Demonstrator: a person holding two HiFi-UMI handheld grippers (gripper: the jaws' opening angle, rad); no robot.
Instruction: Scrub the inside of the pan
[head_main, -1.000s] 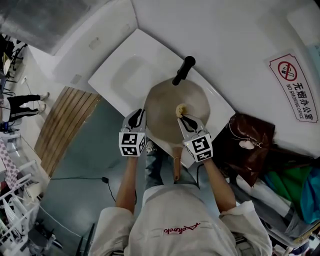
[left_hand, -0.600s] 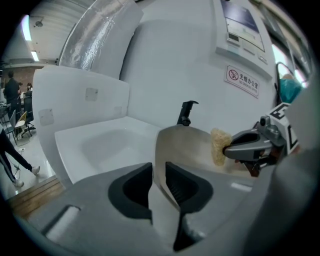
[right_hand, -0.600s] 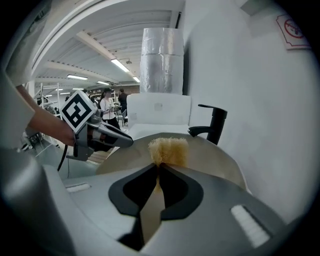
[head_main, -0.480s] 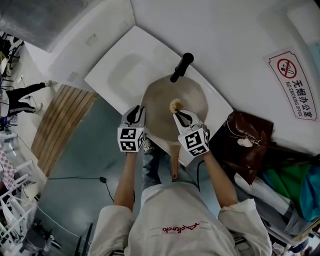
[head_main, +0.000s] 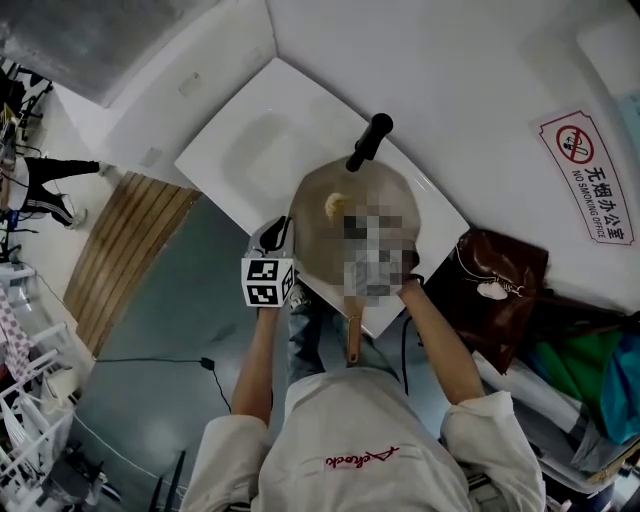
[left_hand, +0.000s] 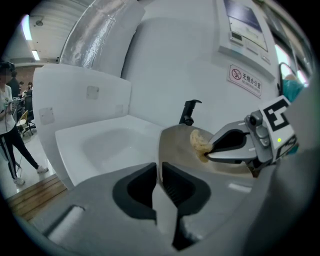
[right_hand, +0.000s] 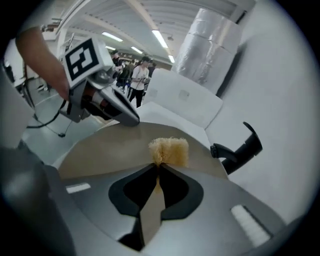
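Head view: pan (head_main: 322, 240) rests over white sink (head_main: 230, 150).
Left gripper (left_hand: 160, 167): clamped on pan's rim.
Right gripper (right_hand: 159, 164): pinching sponge (right_hand: 170, 150), inside pan.
Handling: pan judged rigid, slick; sponge soft; steady by rim.

matt tan pan (head_main: 315, 240), rough fibrous scrubber (head_main: 335, 205), glossy smooth white sink (head_main: 250, 150).

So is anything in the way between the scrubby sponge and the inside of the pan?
No, nothing visible. The right gripper pinches the sponge right over the bare inside of the pan. The left gripper only clamps the pan's near rim, off to the side.
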